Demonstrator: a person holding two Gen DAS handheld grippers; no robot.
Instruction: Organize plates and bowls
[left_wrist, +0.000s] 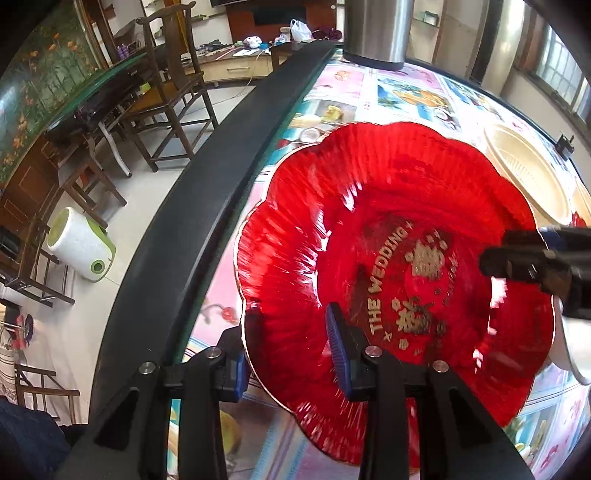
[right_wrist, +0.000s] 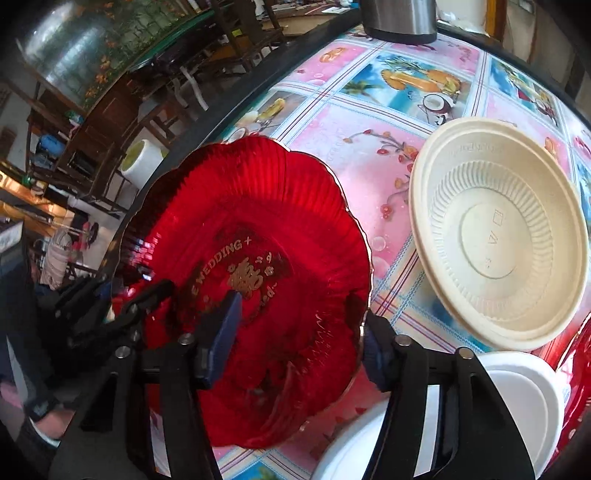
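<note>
A red scalloped plate (left_wrist: 388, 229) with gold "THE WEDDING" lettering hangs tilted just above the table, its image blurred. My left gripper (left_wrist: 291, 317) is shut on its near left rim, one finger under the rim and the blue-padded one on the inner face. In the right wrist view the same plate (right_wrist: 236, 206) has my right gripper (right_wrist: 301, 312) shut on its right rim, one pad inside, the other finger outside. Each gripper also shows in the other's view: the right gripper (left_wrist: 495, 254) at the plate's far side, the left gripper (right_wrist: 147, 291) at the left.
A cream ribbed bowl (right_wrist: 495, 240) stands right of the plate. White bowls (right_wrist: 517, 398) lie under my right gripper, another red plate (right_wrist: 580, 362) at the far right. A steel cylinder (left_wrist: 376, 29) stands at the back. The table's black edge (left_wrist: 207, 206) runs left; chairs stand beyond.
</note>
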